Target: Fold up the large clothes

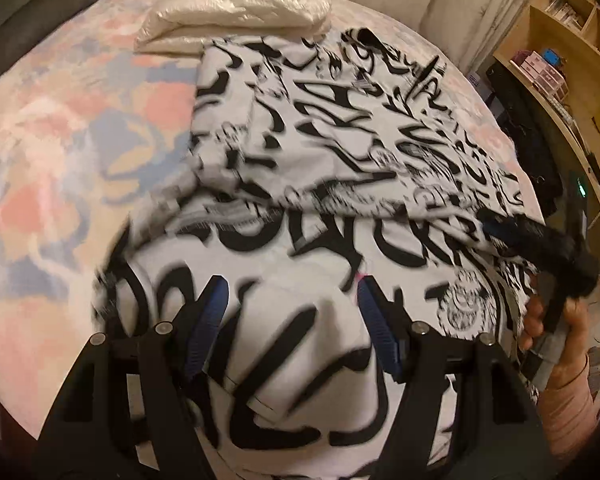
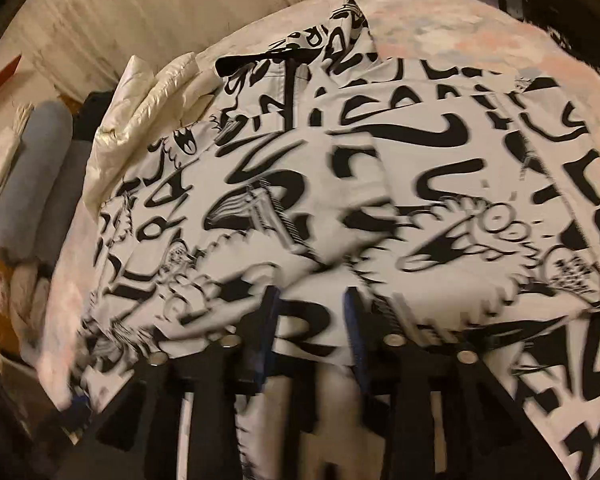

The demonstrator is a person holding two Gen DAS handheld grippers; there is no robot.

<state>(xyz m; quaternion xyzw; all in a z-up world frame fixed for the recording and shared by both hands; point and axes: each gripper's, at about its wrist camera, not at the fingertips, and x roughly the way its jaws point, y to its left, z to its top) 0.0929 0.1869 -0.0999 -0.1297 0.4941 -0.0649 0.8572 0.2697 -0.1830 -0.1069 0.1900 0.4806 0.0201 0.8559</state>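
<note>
White cloth printed with heavy black lettering fills the left wrist view: the garment [image 1: 340, 128] lies spread on a bed [image 1: 60, 152] with a pastel pink-and-blue cover, its far end touching a cream puffy jacket [image 1: 236, 4] bunched near the head of the bed. The left gripper [image 1: 292, 300] sits over the near hem with its blue-padded fingers [image 1: 208, 320] set wide apart, and fabric bulges up between them; the jaws look spread rather than pinching, though motion blur makes any contact with the cloth hard to judge. At the right edge of this view the right gripper [image 1: 540, 240] reaches in over the same near edge, held by a hand [image 1: 556, 320] in a pink sleeve. In the right wrist view the garment [image 2: 340, 180] again stretches away from the camera toward the jacket [image 2: 148, 112], its long axis running roughly straight ahead from the fingers. The right gripper [image 2: 312, 312] has its fingers [image 2: 354, 320] closer together, with a strip of cloth seeming to pass between them; whether they clamp it cannot be told. Both grippers stand at the near edge, so the coming fold would likely carry that edge forward along the garment's length.
</note>
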